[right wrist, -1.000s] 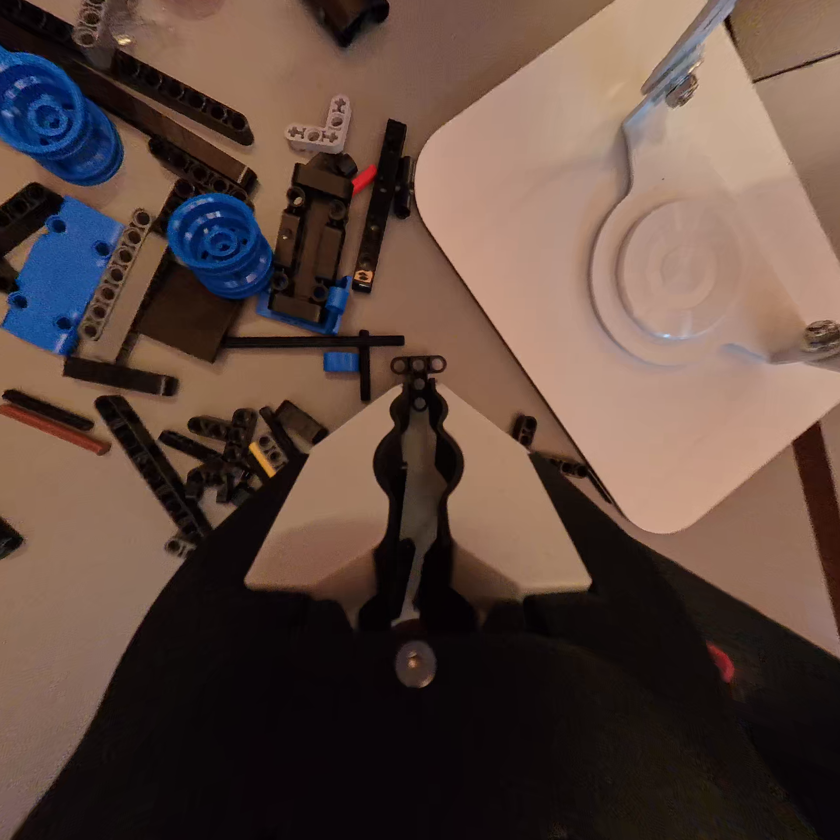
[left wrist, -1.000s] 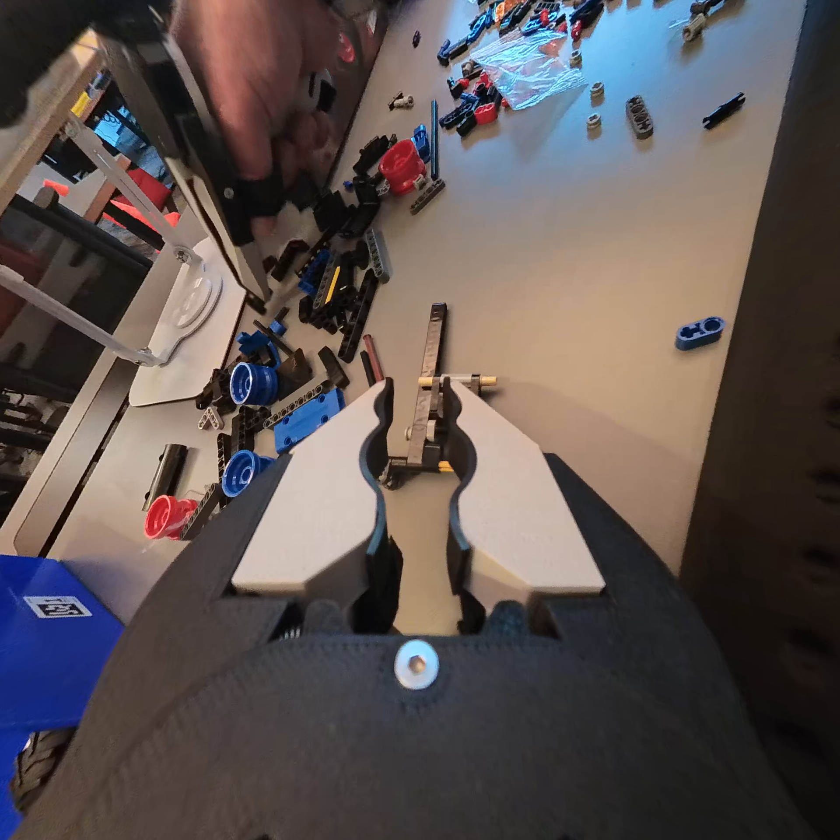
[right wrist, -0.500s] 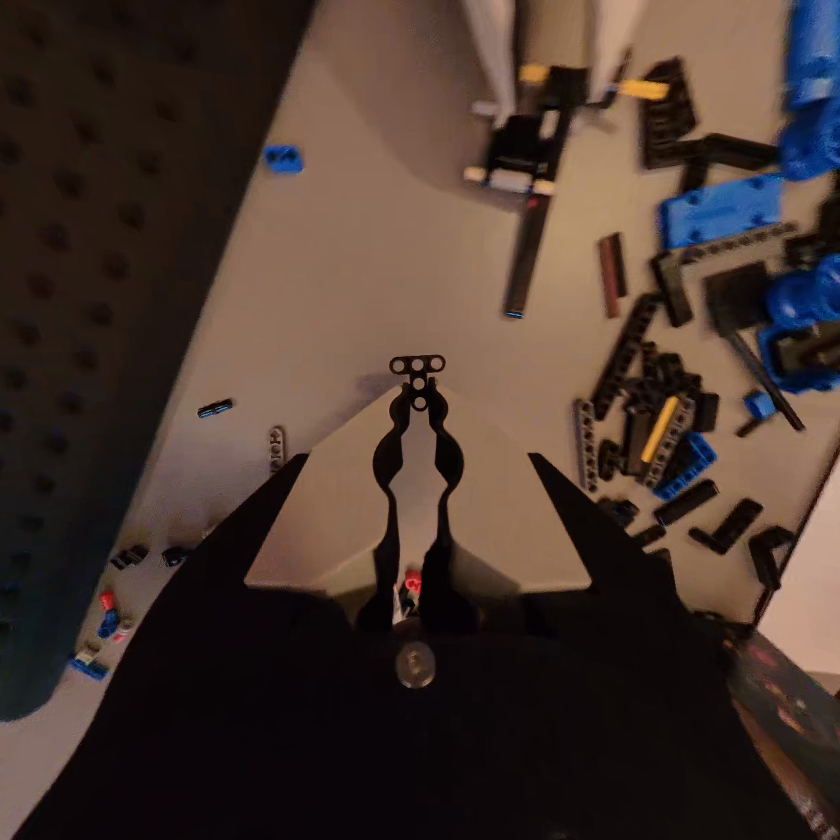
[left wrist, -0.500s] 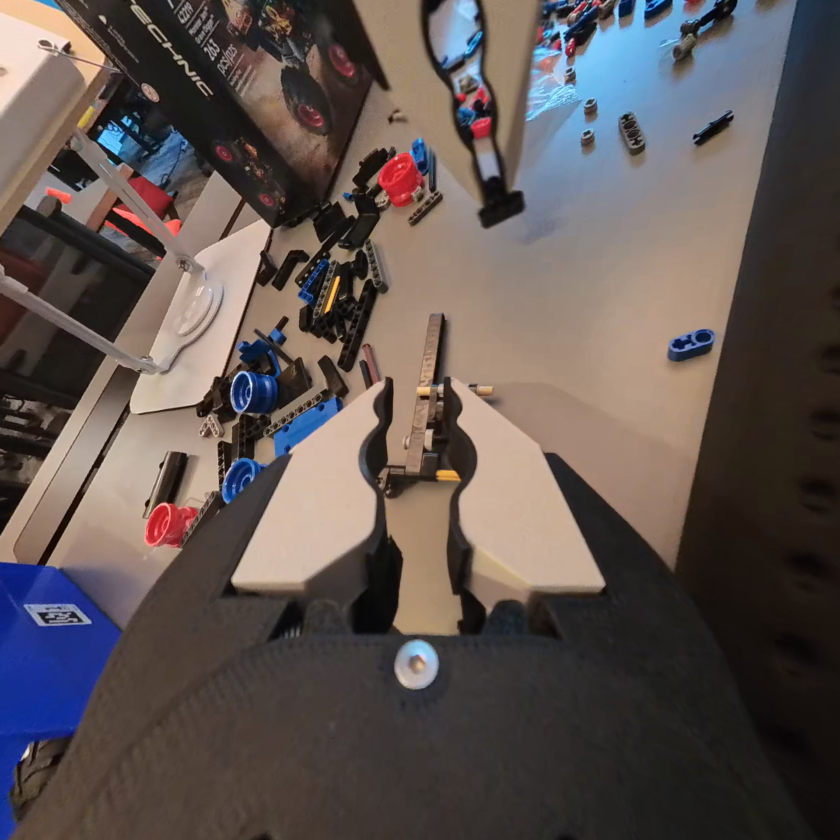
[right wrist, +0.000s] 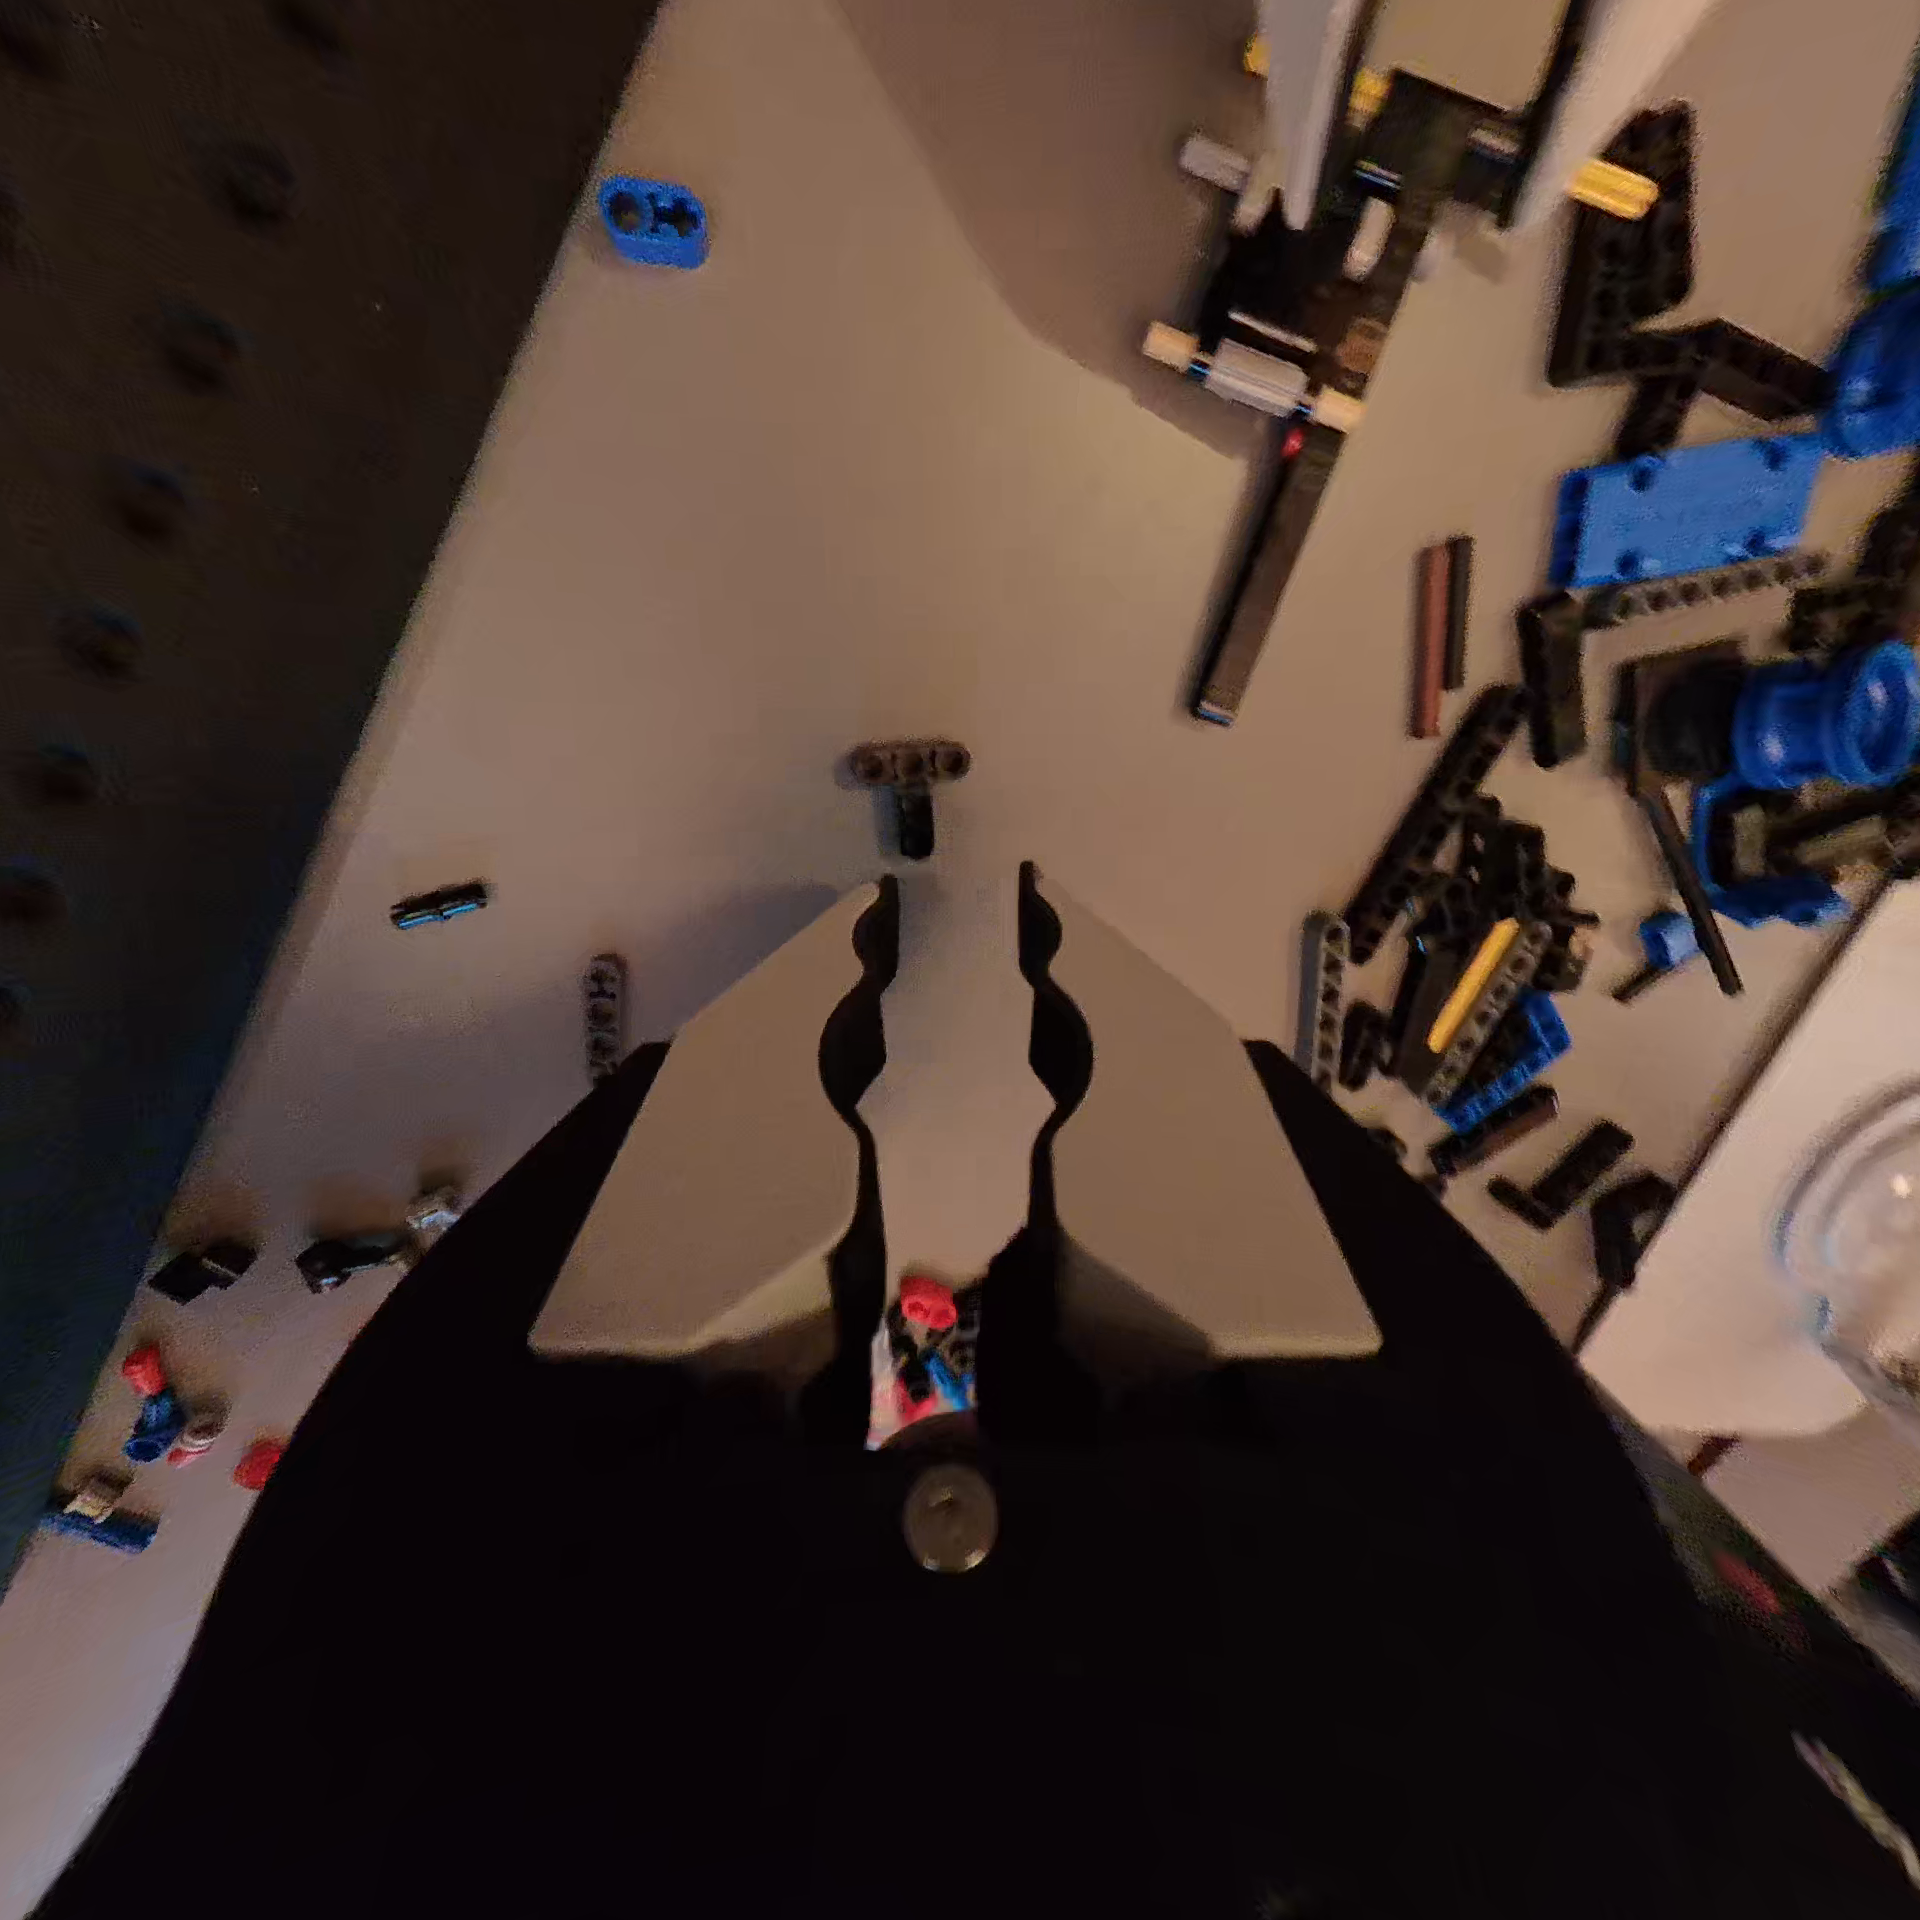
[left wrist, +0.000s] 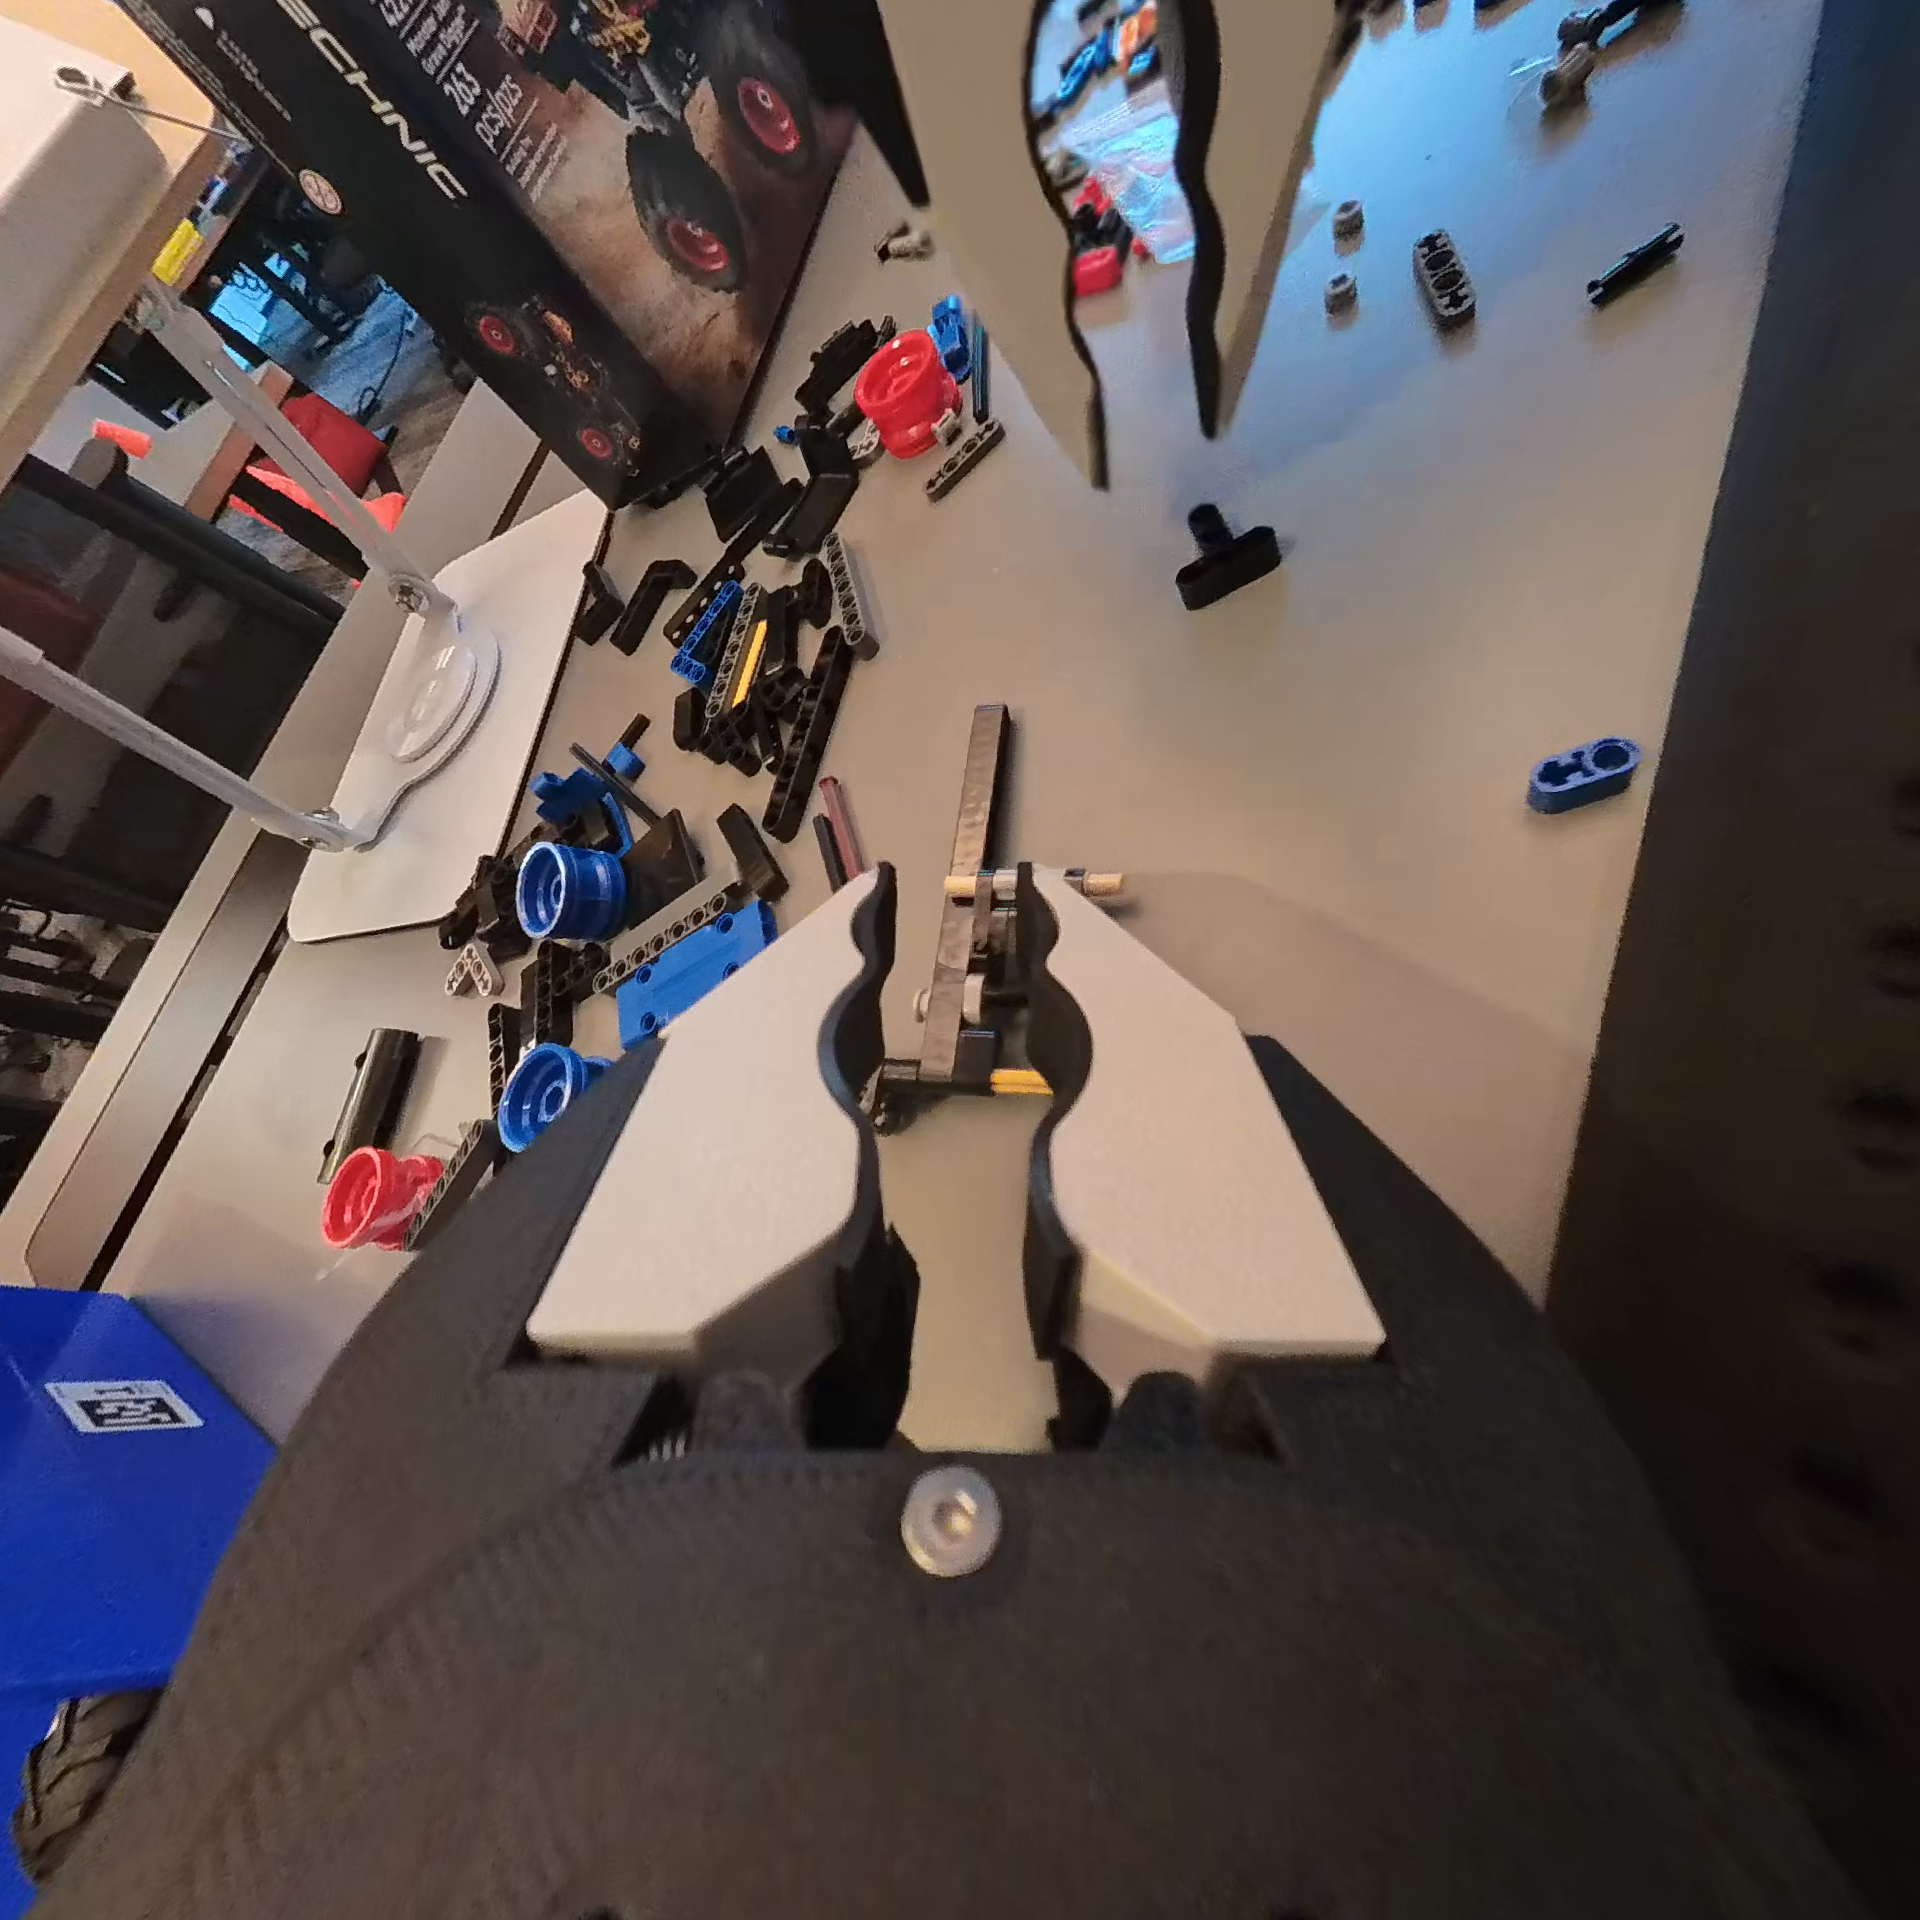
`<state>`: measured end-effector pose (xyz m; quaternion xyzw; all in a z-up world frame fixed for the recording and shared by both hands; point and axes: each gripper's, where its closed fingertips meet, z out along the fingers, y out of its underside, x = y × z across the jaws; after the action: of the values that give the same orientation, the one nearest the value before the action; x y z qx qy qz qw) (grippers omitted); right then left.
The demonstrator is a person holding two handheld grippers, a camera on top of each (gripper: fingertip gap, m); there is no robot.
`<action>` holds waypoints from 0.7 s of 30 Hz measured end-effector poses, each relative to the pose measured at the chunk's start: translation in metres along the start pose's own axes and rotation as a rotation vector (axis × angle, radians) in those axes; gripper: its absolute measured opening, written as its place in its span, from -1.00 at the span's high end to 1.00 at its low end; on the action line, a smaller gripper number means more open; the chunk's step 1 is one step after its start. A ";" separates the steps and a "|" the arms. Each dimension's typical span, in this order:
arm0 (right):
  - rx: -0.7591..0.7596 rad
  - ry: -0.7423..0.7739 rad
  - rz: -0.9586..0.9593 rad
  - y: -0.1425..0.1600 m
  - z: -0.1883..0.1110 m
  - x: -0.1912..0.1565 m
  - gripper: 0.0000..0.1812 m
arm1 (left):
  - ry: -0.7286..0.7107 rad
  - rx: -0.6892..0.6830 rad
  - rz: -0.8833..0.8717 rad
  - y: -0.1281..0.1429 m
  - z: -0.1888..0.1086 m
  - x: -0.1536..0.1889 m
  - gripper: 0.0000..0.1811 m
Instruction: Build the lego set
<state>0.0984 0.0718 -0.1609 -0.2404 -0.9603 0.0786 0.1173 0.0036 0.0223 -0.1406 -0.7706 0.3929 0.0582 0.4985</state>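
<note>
My left gripper [left wrist: 954, 883] is shut on a black beam assembly [left wrist: 961, 966] with tan pins. Its long black beam [left wrist: 987, 769] reaches forward over the grey table [left wrist: 1299, 727]. My right gripper [right wrist: 954, 881] is open and empty, just above the table. A small black T-shaped piece [right wrist: 909, 784] lies on the table just past its fingertips. In the left wrist view the right gripper [left wrist: 1153, 452] hangs at the top with the T-piece [left wrist: 1226, 561] below it. In the right wrist view the left gripper [right wrist: 1403, 208] and its assembly [right wrist: 1340, 291] show at the top.
A pile of black beams [left wrist: 769, 686], blue hubs [left wrist: 566, 888], a blue plate [left wrist: 691, 977] and red hubs [left wrist: 904, 395] lie to the left. The set's box [left wrist: 582, 208] and a white stand base [left wrist: 416, 748] are beyond. A blue liftarm [left wrist: 1584, 774] lies by the dark perforated panel [left wrist: 1766, 935]. The left gripper's tips are roughly 11 cm from the right gripper's. The blue plate [left wrist: 691, 977] is closer to my left gripper, around 10 cm from its tips; the right tips are 15 cm off. The right camera catches it too, in the right wrist view [right wrist: 1697, 497].
My right gripper carried the T-shaped piece from over the parts pile to the table ahead of the left gripper, then opened and let it go. The left gripper stayed put.
</note>
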 end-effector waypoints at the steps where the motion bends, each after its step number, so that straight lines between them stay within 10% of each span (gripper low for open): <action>1: -0.010 0.028 0.016 0.002 -0.006 0.003 0.73 | 0.000 0.001 0.002 0.000 0.000 0.000 0.77; 13: 0.033 0.343 0.257 0.027 -0.105 -0.012 0.81 | -0.011 0.038 0.025 -0.016 -0.006 0.000 0.72; 21: -0.043 0.395 0.567 0.107 -0.122 -0.058 0.80 | 0.091 0.073 0.097 -0.055 0.000 0.020 0.64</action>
<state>0.2278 0.1491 -0.0766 -0.5107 -0.8155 0.0399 0.2695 0.0540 0.0223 -0.1103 -0.7339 0.4537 0.0331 0.5044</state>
